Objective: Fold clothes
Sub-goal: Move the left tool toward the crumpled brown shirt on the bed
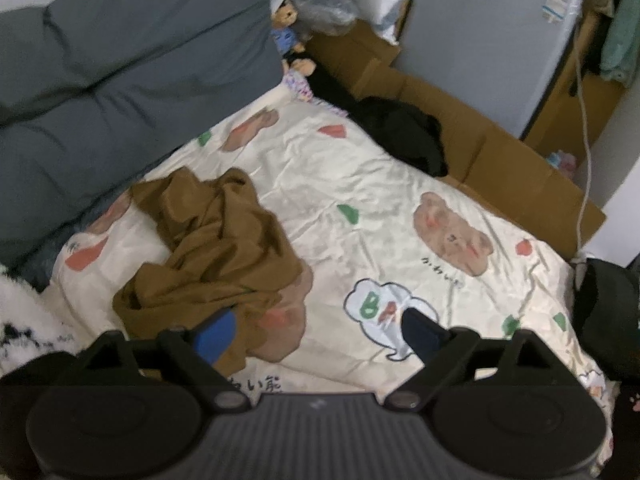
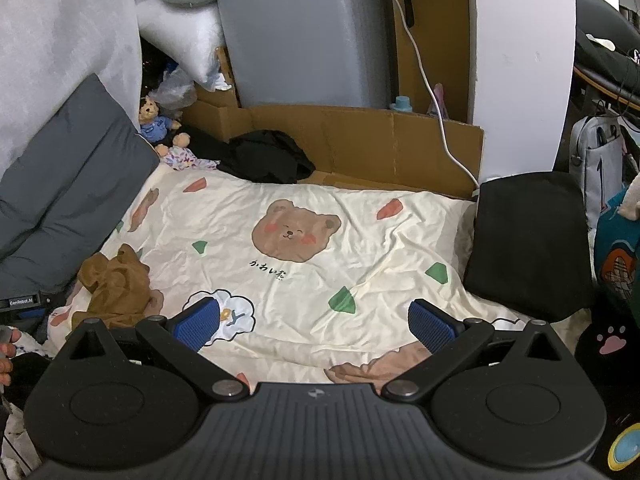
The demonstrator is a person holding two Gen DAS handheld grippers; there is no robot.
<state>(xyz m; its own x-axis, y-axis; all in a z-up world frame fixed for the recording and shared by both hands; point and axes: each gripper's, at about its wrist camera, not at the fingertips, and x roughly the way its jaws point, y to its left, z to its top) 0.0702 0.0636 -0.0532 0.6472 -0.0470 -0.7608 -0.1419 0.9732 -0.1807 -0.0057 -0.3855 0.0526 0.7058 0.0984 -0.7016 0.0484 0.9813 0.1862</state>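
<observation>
Brown garment (image 1: pixel 208 240) on cream bear-print sheet (image 2: pixel 360 248); blue-padded fingers (image 2: pixel 432 326).

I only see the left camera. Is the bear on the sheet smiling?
Observer: Yes. In the right view the bear face smiles with eyes shut and pink cheeks.
Operator: What's the black thing at my right edge?
Observer: A black cushion lying on the sheet's right side.
Operator: Is the other tool holding anything?
Observer: No. The right tool is open and empty over the sheet.
</observation>
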